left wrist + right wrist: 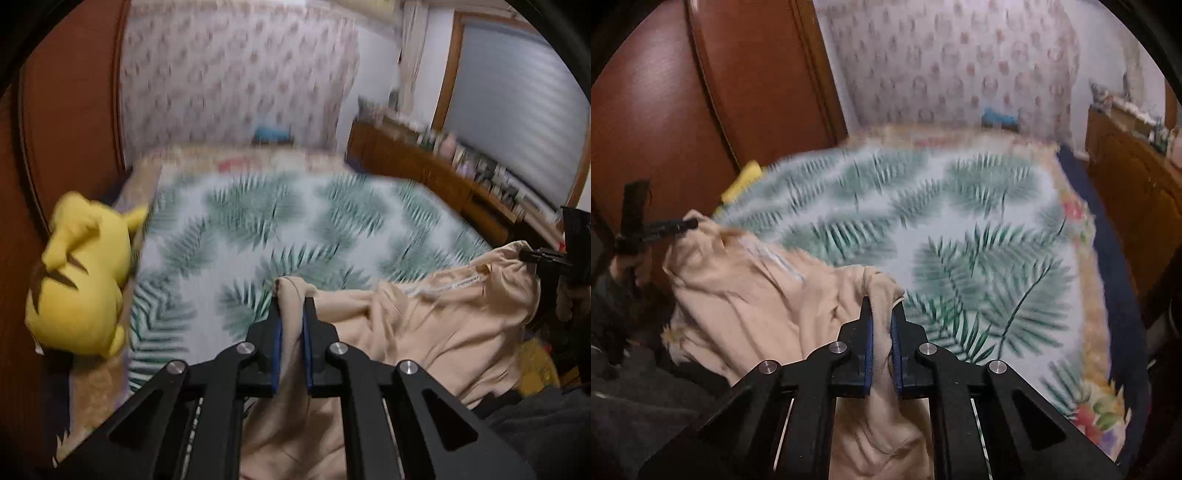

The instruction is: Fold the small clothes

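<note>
A beige garment (443,325) hangs stretched between both grippers, above the near edge of a bed with a palm-leaf sheet (295,229). My left gripper (291,306) is shut on one bunched corner of the cloth, which fills the gap between its blue pads. In the right wrist view my right gripper (882,306) is shut on another corner of the garment (768,295). Each gripper shows in the other's view, pinching the cloth's far end: the right gripper (532,254) and the left gripper (690,223). The cloth sags in folds between them.
A yellow plush toy (81,280) lies at the bed's left edge beside a reddish wooden wardrobe (74,110). A low wooden cabinet (424,166) with small items runs along the right. A blue object (271,133) sits at the bed's far end, in front of a floral-patterned backing.
</note>
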Available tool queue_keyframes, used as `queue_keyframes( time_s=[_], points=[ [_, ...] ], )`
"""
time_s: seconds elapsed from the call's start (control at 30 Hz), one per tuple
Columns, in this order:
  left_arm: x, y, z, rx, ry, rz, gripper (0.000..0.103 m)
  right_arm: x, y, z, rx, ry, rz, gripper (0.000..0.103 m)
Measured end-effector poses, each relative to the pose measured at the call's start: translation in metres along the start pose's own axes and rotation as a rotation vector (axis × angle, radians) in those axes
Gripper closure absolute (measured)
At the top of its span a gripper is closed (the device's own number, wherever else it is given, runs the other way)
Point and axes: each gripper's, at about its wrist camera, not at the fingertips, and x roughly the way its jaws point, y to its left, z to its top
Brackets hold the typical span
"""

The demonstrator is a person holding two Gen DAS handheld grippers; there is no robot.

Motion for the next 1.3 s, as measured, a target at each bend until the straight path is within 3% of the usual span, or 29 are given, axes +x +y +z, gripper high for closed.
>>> queue_keyframes(
  time_s=[0.27,0.83,1.1,1.2,1.3],
  points=[
    [-0.078,-0.019,0.046,0.046,-0.215,0.005,0.097,-0.098,0.025,0.049,-0.043,-0.222,-0.028,0.098],
    [-0.204,-0.043,0.156,0.163,-0.56,0.061,0.097,-0.216,0.074,0.15,-0.202,-0.509,-0.091,0.098],
    [-0.241,-0.029,0.193,0.175,-0.651,0.095,0.097,-0.265,0.079,0.196,-0.224,-0.608,-0.172,0.098],
    [-0.234,-0.02,0.21,0.172,-0.649,0.106,0.097,-0.261,0.067,0.22,-0.214,-0.601,-0.205,0.098],
    [-0.204,-0.015,0.23,0.174,-0.619,0.135,0.097,-0.231,0.052,0.244,-0.226,-0.555,-0.253,0.098]
  ],
)
